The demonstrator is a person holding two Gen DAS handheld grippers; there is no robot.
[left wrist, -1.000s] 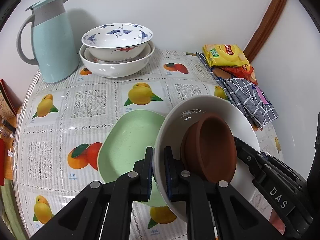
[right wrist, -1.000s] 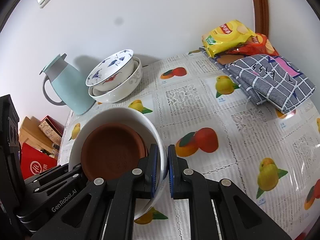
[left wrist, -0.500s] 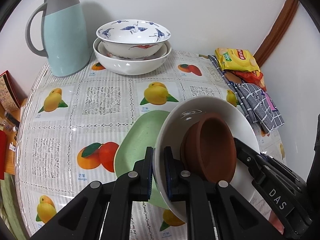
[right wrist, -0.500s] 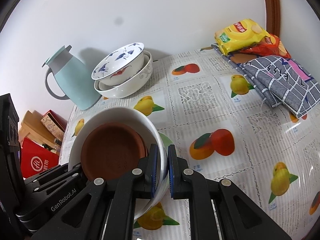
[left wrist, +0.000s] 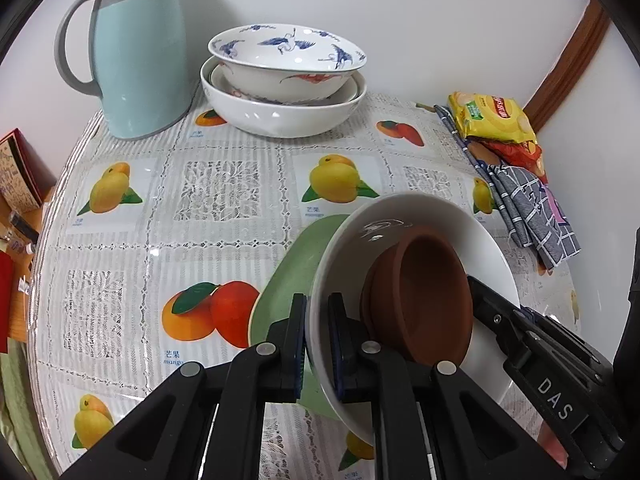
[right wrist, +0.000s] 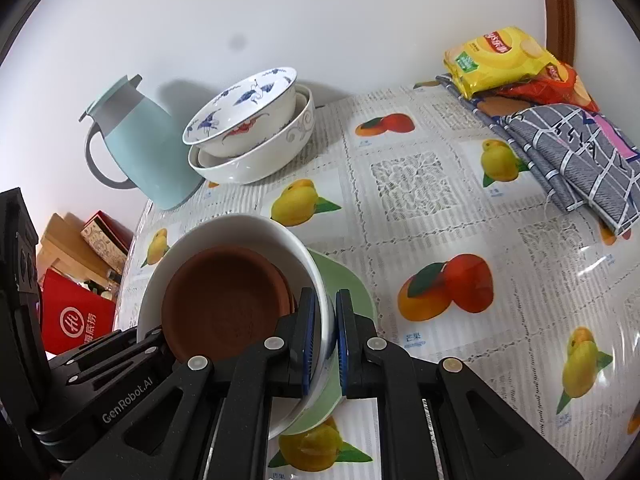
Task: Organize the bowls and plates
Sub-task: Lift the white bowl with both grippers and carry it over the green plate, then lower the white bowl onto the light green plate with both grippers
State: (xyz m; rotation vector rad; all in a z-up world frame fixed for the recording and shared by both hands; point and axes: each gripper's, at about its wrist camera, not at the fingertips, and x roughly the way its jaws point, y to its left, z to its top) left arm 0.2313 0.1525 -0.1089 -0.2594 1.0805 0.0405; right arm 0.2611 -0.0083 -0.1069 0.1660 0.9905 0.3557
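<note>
Both grippers hold one white bowl [left wrist: 424, 220] by opposite rim edges, above the table. My left gripper [left wrist: 318, 344] is shut on its left rim; my right gripper [right wrist: 325, 344] is shut on its right rim. The white bowl also shows in the right wrist view [right wrist: 240, 228]. A brown clay dish [left wrist: 420, 300] lies inside it, also seen in the right wrist view [right wrist: 224, 304]. A green plate [left wrist: 288, 280] lies on the table under the bowl. A blue-patterned bowl [left wrist: 286, 56] sits nested in a larger white bowl [left wrist: 280, 114] at the back.
A pale blue jug [left wrist: 136, 52] stands at the back left beside the stacked bowls. Snack packets [left wrist: 492, 120] and a folded checked cloth [left wrist: 528, 208] lie at the right edge by the wall. Boxes [right wrist: 80, 312] sit beyond the table's left edge.
Both grippers have carried the white bowl with the brown dish forward, toward the stacked bowls; the jug and stack now look nearer. Both grips are unchanged.
</note>
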